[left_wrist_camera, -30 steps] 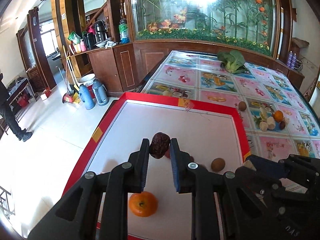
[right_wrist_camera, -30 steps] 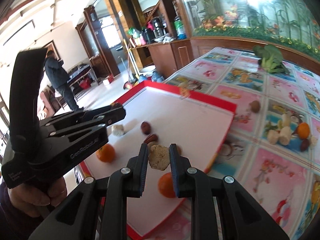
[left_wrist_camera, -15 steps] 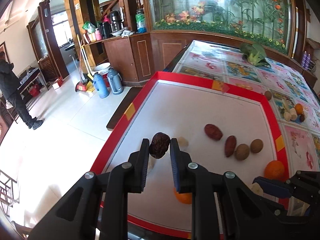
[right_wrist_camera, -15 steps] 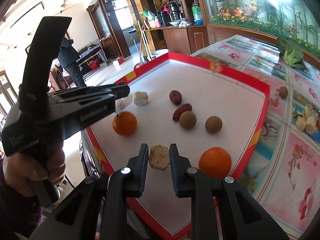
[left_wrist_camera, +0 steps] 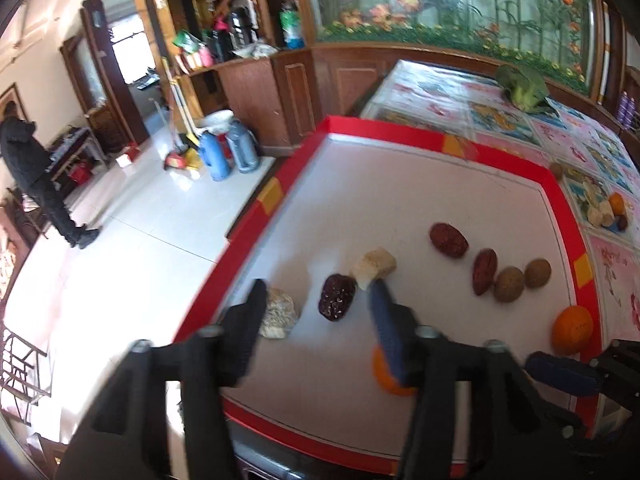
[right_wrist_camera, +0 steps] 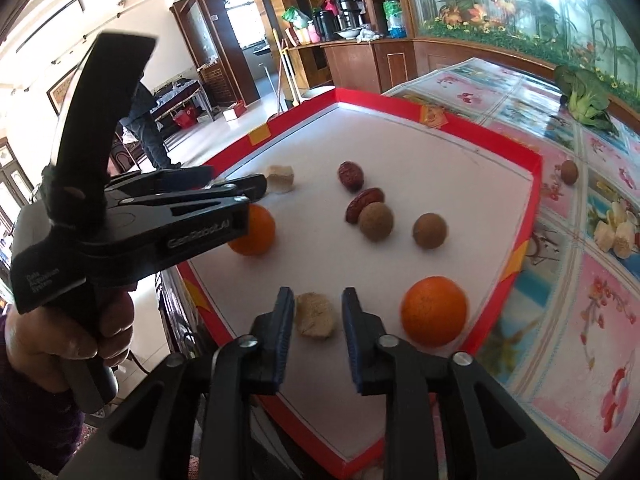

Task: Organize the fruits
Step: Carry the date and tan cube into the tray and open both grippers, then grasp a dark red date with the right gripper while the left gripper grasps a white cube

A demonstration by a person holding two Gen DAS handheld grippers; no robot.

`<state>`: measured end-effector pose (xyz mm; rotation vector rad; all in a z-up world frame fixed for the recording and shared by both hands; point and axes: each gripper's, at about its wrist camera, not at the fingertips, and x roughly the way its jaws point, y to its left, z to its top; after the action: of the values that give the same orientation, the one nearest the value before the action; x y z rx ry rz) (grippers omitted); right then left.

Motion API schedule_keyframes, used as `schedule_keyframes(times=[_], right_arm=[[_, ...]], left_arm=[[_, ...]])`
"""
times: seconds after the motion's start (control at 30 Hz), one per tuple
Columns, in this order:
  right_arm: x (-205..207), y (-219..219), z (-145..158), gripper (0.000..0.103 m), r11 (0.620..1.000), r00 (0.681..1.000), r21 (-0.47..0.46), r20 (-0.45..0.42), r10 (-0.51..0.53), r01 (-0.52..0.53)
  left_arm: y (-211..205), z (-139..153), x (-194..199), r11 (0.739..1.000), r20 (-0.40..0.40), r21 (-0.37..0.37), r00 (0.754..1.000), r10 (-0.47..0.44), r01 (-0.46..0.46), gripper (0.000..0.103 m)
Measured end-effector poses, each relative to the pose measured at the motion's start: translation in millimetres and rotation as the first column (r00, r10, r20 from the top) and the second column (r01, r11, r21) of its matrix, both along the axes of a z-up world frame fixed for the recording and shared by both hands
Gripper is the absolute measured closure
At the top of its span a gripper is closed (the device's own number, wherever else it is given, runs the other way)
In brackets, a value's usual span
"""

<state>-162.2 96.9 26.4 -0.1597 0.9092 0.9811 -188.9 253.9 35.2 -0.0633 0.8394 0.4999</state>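
white tray surface with a red rim (right_wrist_camera: 532,200) occupies the near end of the worktop (right_wrist_camera: 592,320), which carries a floral printed cover. nearest the right claw (right_wrist_camera: 314,312), its jaws are opening, with a pale dried fruit chunk (right_wrist_camera: 315,314) lying on the tray between the pads, untouched. just beside it to the right sits an orange (right_wrist_camera: 434,310). the left claw (left_wrist_camera: 316,304), jaws likewise opening and spread wide, has a dark wrinkled date (left_wrist_camera: 337,297) lying on the tray between its fingers, free of both pads. a beige chunk (left_wrist_camera: 279,312) lies by the left finger, another pale chunk (left_wrist_camera: 374,268) beyond the right one. farther in: two red dates (right_wrist_camera: 351,176), two round brown fruits (right_wrist_camera: 430,230), a second orange (right_wrist_camera: 253,230). beyond the tray, a leafy green vegetable (right_wrist_camera: 584,94) rests on the worktop.
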Motion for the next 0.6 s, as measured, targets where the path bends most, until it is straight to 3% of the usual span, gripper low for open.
schedule_keyframes(times=[0.07, 0.27, 0.47, 0.6], right_arm=[[6.4, -12.4, 8.5, 0.065, 0.999, 1.0, 0.043, 0.0, -0.025, 0.025], [36.0, -70.4, 26.2, 0.058, 0.974, 0.981, 0.131, 0.032, -0.19, 0.184], [75.9, -135.4, 11.2, 0.058, 0.922, 0.928, 0.102, -0.016, -0.373, 0.373], [98.9, -168.5, 1.7, 0.058, 0.884, 0.886, 0.052, -0.02, -0.464, 0.464]], left_arm=[[-1.1, 5.9, -1.8, 1.0, 0.018, 0.005, 1.0, 0.005, -0.005, 0.018], [-21.8, 25.0, -0.2, 0.999, 0.058, 0.024, 0.997, -0.046, 0.045, 0.018], [-71.4, 40.6, 13.5, 0.979, 0.086, 0.013, 0.975, -0.203, 0.203, 0.018], [-110.4, 45.4, 26.3, 0.946, 0.083, -0.007, 0.943, -0.321, 0.323, 0.018]])
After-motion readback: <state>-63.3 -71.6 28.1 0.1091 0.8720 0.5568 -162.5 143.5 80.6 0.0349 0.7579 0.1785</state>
